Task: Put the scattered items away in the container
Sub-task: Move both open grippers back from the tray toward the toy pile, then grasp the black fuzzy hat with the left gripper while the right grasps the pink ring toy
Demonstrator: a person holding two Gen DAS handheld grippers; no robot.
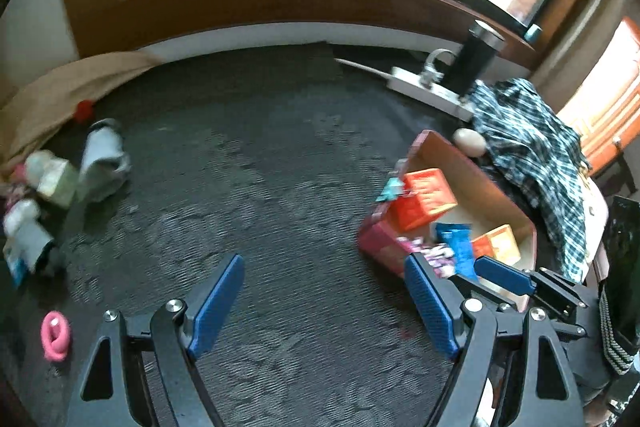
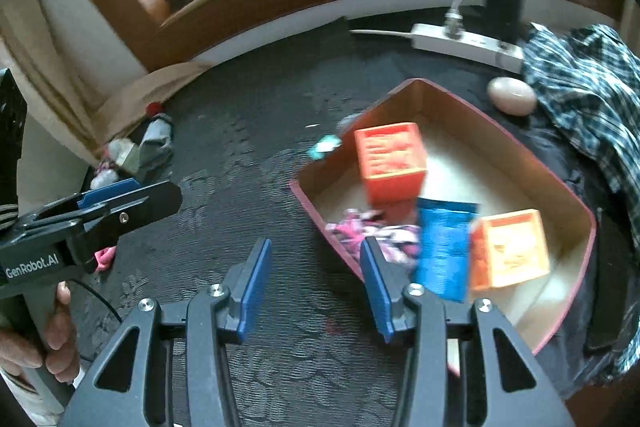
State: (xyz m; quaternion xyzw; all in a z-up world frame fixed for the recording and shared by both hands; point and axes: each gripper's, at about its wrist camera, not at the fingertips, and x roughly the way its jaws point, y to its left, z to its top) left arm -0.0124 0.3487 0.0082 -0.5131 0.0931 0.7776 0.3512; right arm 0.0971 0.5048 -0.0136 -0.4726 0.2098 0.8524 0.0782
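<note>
Left gripper (image 1: pixel 324 301) is spread wide and empty, so I'd swing it left to the scattered bottles (image 1: pixel 52 179) and pink ring (image 1: pixel 56 335) by the mat's left edge, taking one per trip. Right gripper (image 2: pixel 316 291) is partly open, empty too, with the box (image 2: pixel 460 99) just to its right, already holding orange cartons (image 2: pixel 390 161)

Container (image 2: pixel 520 147): pink-red outer wall, plain tan cardboard inside. Contents: two orange boxes (image 2: pixel 390 159) with pale print, one blue packet (image 2: pixel 442 247), one pink-and-white patterned wrapper (image 2: pixel 372 231). Surface (image 1: pixel 260 167): dark grey, fine rippled weave. At its left edge: pink ring (image 1: pixel 55 335), pale green and white bottles (image 1: pixel 52 179) (blurred). At its right edge: dark blue and white plaid cloth (image 1: pixel 532 147), beige egg-shaped object (image 2: pixel 512 95), white power strip (image 2: pixel 464 43). Gripper pads (image 1: pixel 218 303): blue on black frames.
</note>
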